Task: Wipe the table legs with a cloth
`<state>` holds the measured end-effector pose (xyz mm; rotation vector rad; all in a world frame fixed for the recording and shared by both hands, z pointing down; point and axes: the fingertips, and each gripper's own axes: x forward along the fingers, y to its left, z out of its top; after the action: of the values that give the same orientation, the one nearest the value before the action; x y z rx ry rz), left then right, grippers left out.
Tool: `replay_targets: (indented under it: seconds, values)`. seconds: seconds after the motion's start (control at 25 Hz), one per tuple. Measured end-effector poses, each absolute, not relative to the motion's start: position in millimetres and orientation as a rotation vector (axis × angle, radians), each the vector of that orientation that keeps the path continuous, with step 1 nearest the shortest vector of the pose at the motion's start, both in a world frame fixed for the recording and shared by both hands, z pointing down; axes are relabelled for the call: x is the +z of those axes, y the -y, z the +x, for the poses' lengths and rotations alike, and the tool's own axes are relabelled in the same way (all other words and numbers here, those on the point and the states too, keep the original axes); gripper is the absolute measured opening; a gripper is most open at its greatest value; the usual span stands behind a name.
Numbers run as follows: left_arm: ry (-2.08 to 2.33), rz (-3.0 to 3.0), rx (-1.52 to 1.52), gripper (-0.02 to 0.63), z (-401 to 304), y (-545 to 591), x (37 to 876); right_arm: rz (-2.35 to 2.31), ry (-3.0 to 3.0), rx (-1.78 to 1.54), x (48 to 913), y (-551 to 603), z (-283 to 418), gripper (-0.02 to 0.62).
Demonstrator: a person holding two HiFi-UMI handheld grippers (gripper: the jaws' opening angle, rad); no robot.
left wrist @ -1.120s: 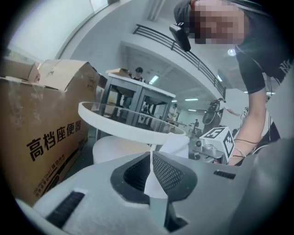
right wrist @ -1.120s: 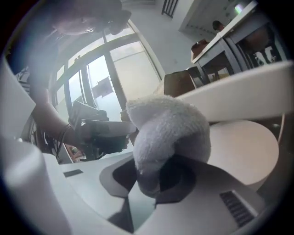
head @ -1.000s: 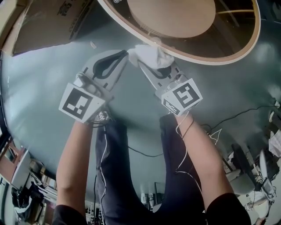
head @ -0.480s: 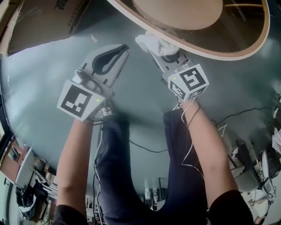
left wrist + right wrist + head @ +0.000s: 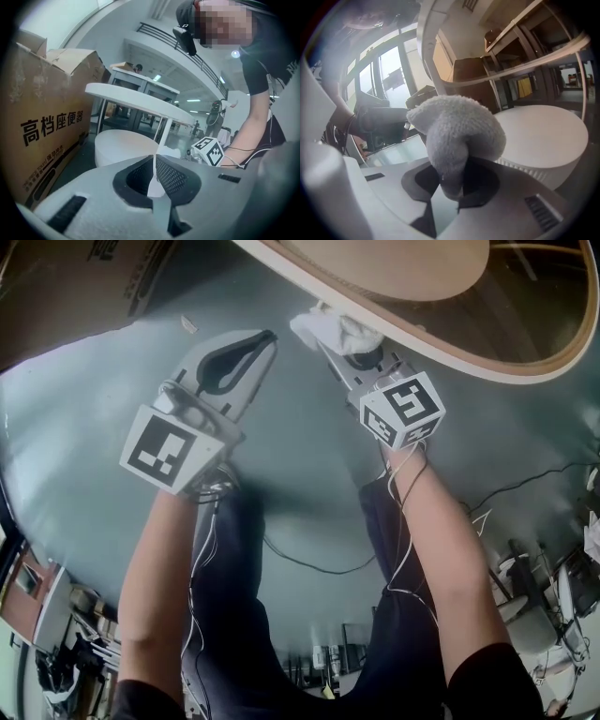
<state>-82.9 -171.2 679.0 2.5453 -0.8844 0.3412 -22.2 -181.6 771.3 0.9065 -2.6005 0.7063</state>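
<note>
Up at the top middle of the head view, the fluffy white cloth [image 5: 335, 330] is bunched in the right gripper [image 5: 330, 345], whose jaws are clenched on its lower fold. It sits at the pale wooden rim of the round table [image 5: 450, 348]; whether it touches the rim I can't tell. The left gripper [image 5: 265, 337] hangs just to its left, tips pressed together on nothing.

I'd judge the cloth light, soft and floppy, with nothing in it to break. It should mould round a leg, but a pinch on one fold could let it drag free, so a deeper bite into the bunch looks wiser.

Mid-frame in the left gripper view, the slim white table leg [image 5: 163, 133] rises from a round white base [image 5: 123, 146]. Room looks tight under the overhanging rim. The brown cardboard box [image 5: 66, 282] hems in the upper left, while the grey-green floor [image 5: 300, 465] lower in the frame gives more space to swing.
</note>
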Motion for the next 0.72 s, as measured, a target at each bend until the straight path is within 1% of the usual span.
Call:
replay_targets:
  seconds: [0.44,0.72]
  values:
    - [0.891,2.562,0.362,0.006,-113.6,163.0,740.7,0.933,2.525,0.707,867.0,185.5,-25.6,0.080]
    - [0.892,2.577,0.370,0.006,-112.9,174.3,769.9,0.928,2.479,0.725,920.0,184.5,-25.4,0.078]
